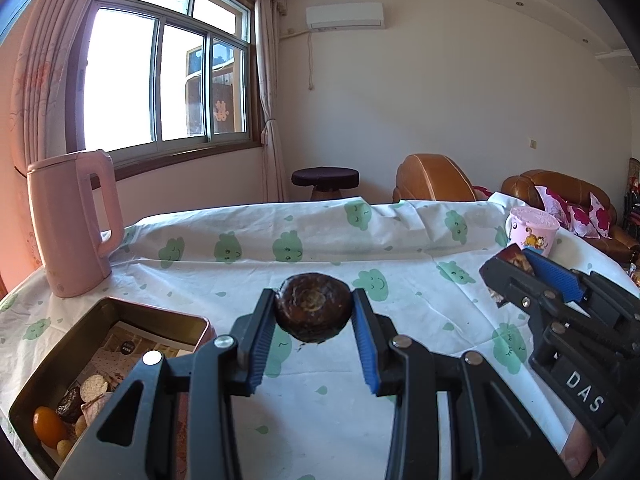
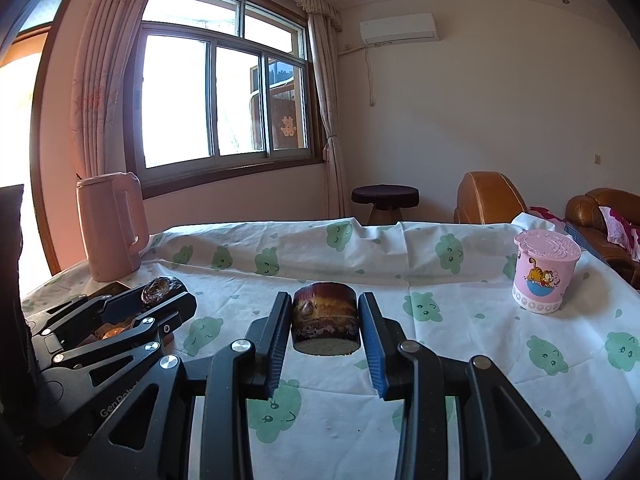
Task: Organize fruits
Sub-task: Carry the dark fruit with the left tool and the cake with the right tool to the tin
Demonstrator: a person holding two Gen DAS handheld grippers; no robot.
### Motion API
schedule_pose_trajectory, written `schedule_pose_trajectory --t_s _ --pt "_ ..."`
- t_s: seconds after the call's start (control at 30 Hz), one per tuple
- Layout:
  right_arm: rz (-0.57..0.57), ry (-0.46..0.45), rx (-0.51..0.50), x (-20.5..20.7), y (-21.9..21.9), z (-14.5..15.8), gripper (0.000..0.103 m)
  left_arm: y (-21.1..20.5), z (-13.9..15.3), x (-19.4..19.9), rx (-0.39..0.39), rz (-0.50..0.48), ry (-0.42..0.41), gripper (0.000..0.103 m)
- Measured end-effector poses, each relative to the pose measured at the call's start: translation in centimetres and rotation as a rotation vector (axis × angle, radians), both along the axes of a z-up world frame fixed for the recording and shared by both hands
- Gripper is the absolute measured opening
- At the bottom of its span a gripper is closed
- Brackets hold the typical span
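My left gripper [image 1: 314, 312] is shut on a dark brown round water chestnut [image 1: 313, 307] and holds it above the tablecloth. It also shows at the left of the right wrist view [image 2: 162, 292]. My right gripper [image 2: 325, 316] is shut on a dark sugarcane piece [image 2: 325, 316] with a pale cut end, held above the cloth. It also shows at the right of the left wrist view [image 1: 516, 264]. A metal tin [image 1: 44, 376] at lower left holds an orange kumquat [image 1: 48, 426], cane slices and other small fruits.
A pink kettle [image 1: 74, 224] stands at the table's back left. A pink cartoon cup [image 2: 544, 276] stands at the right. The table wears a white cloth with green clouds [image 2: 440, 280]. A stool and brown leather sofas stand behind it.
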State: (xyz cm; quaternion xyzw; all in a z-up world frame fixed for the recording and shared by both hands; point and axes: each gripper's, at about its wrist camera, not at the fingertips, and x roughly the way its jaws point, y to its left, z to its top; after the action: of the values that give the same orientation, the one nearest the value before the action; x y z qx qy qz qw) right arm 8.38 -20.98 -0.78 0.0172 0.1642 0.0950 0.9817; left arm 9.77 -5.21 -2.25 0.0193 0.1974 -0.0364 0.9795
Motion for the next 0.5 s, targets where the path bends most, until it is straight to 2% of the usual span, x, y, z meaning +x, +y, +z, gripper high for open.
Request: schedule_pose_trajectory --t_s 0.23,0.5 --pt "0.000 -0.043 -0.029 -0.9 0.5 0.3 0.037 0.1 0.3 -1.2 0.014 0.015 -0.044 0.039" --pt "-0.005 -0.055 -0.030 -1.2 0.5 0.4 0.037 0.6 0.4 -1.3 -0.006 0.022 -0.033 0.039"
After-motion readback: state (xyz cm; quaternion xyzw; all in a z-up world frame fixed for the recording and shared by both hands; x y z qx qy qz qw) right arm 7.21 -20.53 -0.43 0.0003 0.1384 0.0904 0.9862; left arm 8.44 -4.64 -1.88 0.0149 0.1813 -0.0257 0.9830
